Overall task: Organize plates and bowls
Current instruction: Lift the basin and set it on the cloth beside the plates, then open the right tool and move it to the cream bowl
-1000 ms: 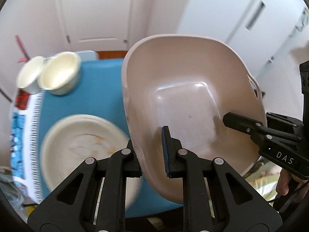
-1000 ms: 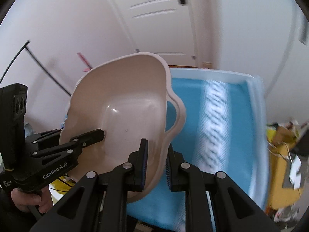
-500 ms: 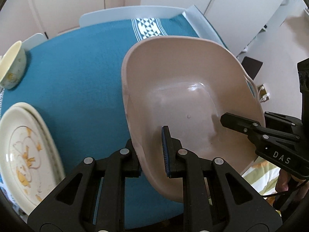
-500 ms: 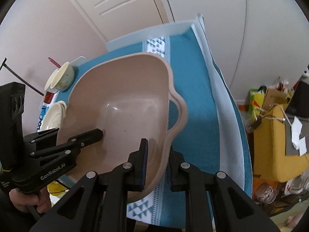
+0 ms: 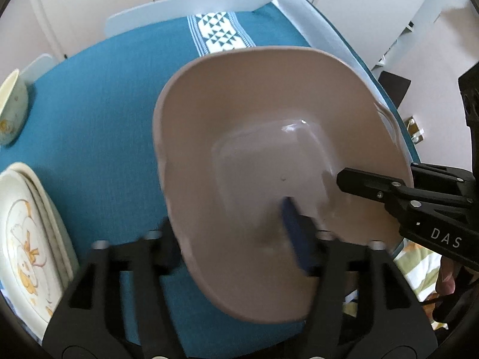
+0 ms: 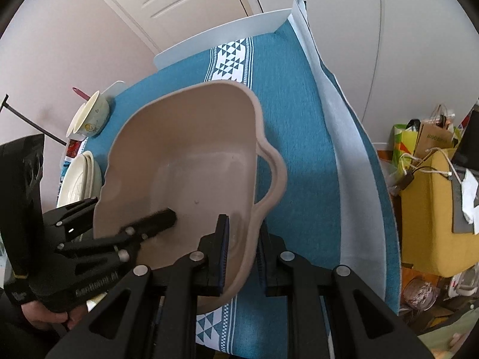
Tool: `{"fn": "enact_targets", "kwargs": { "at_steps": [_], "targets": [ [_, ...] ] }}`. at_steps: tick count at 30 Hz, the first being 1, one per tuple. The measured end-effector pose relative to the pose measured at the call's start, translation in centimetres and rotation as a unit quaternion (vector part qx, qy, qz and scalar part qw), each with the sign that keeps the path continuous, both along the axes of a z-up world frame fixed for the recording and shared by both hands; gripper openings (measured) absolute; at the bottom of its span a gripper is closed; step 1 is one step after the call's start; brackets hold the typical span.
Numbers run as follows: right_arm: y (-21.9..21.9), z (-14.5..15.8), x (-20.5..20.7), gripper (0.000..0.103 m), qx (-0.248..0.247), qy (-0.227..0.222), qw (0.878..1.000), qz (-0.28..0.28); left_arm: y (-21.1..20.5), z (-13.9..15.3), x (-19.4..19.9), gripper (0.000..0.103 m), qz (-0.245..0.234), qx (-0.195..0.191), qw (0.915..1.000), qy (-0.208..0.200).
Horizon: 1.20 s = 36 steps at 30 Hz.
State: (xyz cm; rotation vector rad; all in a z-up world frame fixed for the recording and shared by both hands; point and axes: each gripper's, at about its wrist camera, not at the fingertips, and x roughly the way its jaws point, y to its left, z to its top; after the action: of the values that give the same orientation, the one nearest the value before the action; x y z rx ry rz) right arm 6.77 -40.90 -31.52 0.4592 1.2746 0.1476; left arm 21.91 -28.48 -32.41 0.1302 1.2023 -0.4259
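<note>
A beige plastic basin [image 5: 269, 137] with looped handles sits low over the teal tablecloth [image 5: 104, 104]. My left gripper [image 5: 230, 239] straddles the basin's near rim; its jaws are opening, blurred, and the pads stand off the wall. My right gripper [image 6: 241, 248] is shut on the basin [image 6: 191, 161] rim beside a handle. One right finger [image 5: 374, 184] reaches inside the basin in the left wrist view. Stacked cream plates [image 5: 27, 239] with an orange drawing lie at the table's left. Nested cream bowls [image 6: 89, 116] stand behind the plates [image 6: 77, 182].
The cloth [image 6: 293, 104] has a white patterned band and lies on a white table [image 6: 344, 149]. A red utensil [image 6: 80, 92] pokes up behind the bowls. Off the table's right edge stand a yellow seat [image 6: 428, 215] and paper bags [image 6: 431, 137]. A white door is behind.
Both grippers came down with the basin toward the tablecloth, and the table now fills the views. The left gripper's jaws have spread apart from the rim; the right grip is unchanged.
</note>
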Motion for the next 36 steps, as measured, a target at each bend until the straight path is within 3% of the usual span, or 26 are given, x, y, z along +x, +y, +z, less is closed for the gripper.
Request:
{"fn": "enact_targets", "kwargs": {
  "at_steps": [2, 6, 15, 20, 26, 31, 33, 35, 36],
  "targets": [
    [-0.2, -0.1, 0.0, 0.016, -0.003, 0.002, 1.000, -0.007, -0.2, 0.2, 0.1, 0.065, -0.004, -0.002, 1.0000, -0.003],
    [-0.9, 0.2, -0.1, 0.044, 0.001, 0.000, 1.000, -0.022, -0.3, 0.1, 0.2, 0.065, -0.008, 0.003, 1.0000, -0.002],
    [-1.6, 1.9, -0.1, 0.045, -0.006, -0.013, 0.999, -0.036, 0.0, 1.2, -0.3, 0.065, -0.013, 0.010, 0.9998, -0.006],
    [-1.8, 4.4, -0.2, 0.067, -0.014, -0.035, 0.998, -0.042, 1.2, 2.7, -1.0, 0.066, -0.006, 0.016, 0.9998, -0.005],
    [-0.9, 9.4, 0.4, 0.069, -0.028, -0.080, 0.996, -0.020, 4.3, 7.7, -2.1, 0.066, 0.017, 0.025, 0.9979, -0.057],
    [2.7, 15.3, 2.6, 0.069, -0.037, -0.154, 0.987, 0.038, 9.8, 14.6, -2.8, 0.067, 0.080, 0.002, 0.9891, -0.124],
    [4.8, 18.1, 4.0, 0.073, -0.037, -0.200, 0.977, 0.061, 12.1, 16.9, -2.7, 0.077, 0.109, -0.012, 0.9831, -0.147],
    [6.7, 20.0, 5.3, 0.090, -0.023, -0.235, 0.969, 0.078, 15.0, 19.6, -2.5, 0.098, 0.144, -0.026, 0.9726, -0.180],
    [7.6, 20.7, 6.1, 0.097, -0.013, -0.251, 0.964, 0.084, 16.5, 20.7, -2.4, 0.103, 0.163, -0.029, 0.9659, -0.199]
  ]
}}
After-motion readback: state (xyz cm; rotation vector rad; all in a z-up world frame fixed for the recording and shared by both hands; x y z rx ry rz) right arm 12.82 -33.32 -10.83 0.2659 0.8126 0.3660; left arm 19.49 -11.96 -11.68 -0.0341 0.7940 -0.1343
